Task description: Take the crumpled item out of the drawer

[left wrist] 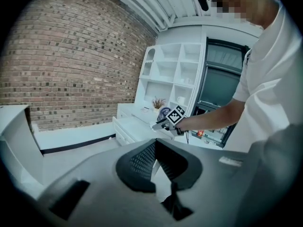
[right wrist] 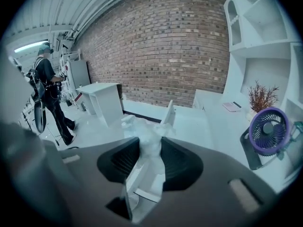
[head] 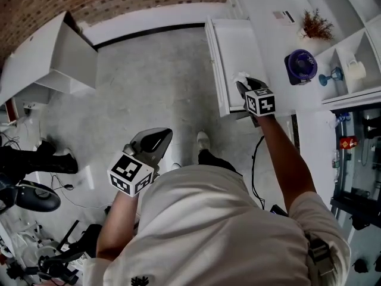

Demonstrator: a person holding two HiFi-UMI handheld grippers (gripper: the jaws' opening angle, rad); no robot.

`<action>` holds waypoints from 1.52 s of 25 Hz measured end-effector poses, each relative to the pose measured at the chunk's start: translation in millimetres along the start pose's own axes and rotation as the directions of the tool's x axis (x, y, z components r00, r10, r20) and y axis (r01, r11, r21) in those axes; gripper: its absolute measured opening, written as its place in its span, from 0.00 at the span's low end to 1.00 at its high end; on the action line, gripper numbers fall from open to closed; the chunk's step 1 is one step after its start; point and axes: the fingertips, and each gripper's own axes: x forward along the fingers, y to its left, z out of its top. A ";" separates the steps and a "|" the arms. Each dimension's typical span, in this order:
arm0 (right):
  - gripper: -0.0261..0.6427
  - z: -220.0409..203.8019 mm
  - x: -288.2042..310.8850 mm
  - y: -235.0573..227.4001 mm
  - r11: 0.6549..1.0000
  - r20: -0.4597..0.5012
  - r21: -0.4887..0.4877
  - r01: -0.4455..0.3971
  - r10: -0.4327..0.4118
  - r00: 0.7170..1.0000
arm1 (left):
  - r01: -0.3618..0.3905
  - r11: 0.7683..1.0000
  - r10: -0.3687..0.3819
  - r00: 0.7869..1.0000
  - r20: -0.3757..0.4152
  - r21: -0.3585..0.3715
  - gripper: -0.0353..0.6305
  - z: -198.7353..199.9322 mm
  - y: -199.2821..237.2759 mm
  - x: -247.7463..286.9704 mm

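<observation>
Scanning from the left: a white unit [head: 53, 58] stands well apart from the left tool [head: 152, 139], and grey concrete floor [head: 155, 82] lies open ahead of that tool and to both its sides. The left tool's jaws meet at the tips with nothing between them. To its right, a white drawer [head: 235, 52] stands pulled out of the desk [head: 268, 40]; its straight front panel forms an edge just left of the right tool [head: 243, 85]. The right tool's jaws are partway closed and clamp the crumpled item [right wrist: 150, 136], held over the drawer end nearest the person. The item is white, thin, creased and paper-like. Its long axis runs along the jaws: the bunched end projects past the fingertips toward the brick wall [right wrist: 161, 46], while the looser end trails back toward the tool body. Right of this tool, a round purple fan [right wrist: 269, 129] and a dried plant [right wrist: 261, 97] stand on the desk.
</observation>
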 end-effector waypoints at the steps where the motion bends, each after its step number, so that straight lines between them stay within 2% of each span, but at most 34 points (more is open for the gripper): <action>1: 0.27 0.0 -7.0 7.3 1.000 0.005 -0.002 -0.004 0.004 1.000 | 0.000 1.000 0.000 1.000 0.003 -0.001 0.06 -2.6 -2.7 -5.4; 19: 0.27 -16.1 -112.6 129.3 0.997 0.075 -0.048 -0.055 0.059 0.995 | 0.008 1.000 -0.008 0.999 0.043 -0.011 0.06 -59.0 -48.0 -83.2; 38: 0.27 -23.1 -177.4 199.0 0.990 0.120 -0.092 -0.104 0.115 0.986 | 0.039 0.999 -0.039 0.998 0.049 -0.002 0.06 -86.1 -74.4 -103.5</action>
